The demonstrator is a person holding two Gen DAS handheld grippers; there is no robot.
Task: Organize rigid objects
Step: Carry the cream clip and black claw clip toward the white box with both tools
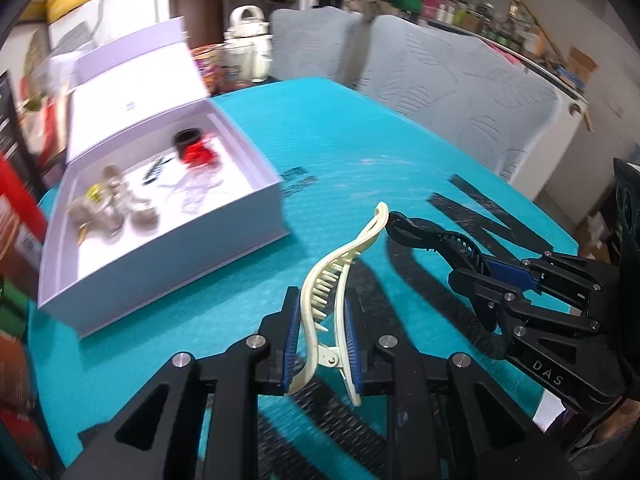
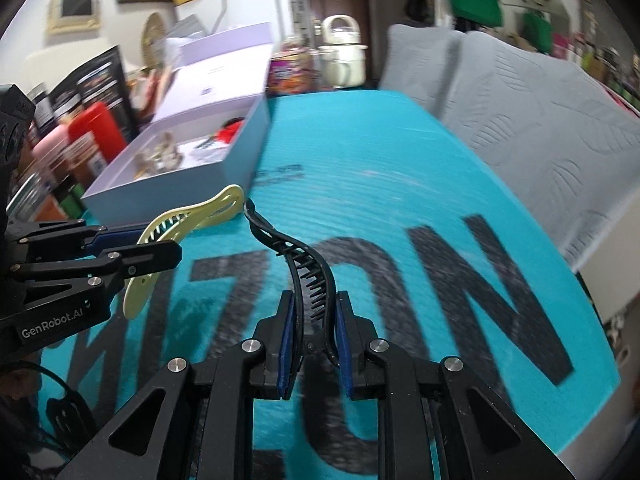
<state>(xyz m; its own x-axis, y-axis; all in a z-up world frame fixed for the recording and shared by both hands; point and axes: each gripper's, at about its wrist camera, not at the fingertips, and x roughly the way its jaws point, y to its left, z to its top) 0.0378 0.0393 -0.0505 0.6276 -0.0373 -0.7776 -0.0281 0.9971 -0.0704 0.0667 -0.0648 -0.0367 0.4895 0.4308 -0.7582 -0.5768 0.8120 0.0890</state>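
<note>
2 hair clips are mid-carry: the left gripper (image 1: 322,336) clamps the cream clip (image 1: 340,276), the right gripper (image 2: 314,340) the black clip (image 2: 308,272). Next, each jaws likely must open over the open box (image 1: 256,184).

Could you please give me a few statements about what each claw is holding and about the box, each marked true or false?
1. The left claw is shut on a cream hair clip. True.
2. The right claw is open and holds nothing. False: it is shut on a black hair clip.
3. The lavender box on the teal mat has its lid open. True.
4. The box holds nothing. False: a red item and other small accessories lie inside.
5. Both clips already lie in the box. False: each is held in a claw above the mat, outside the box.
</note>
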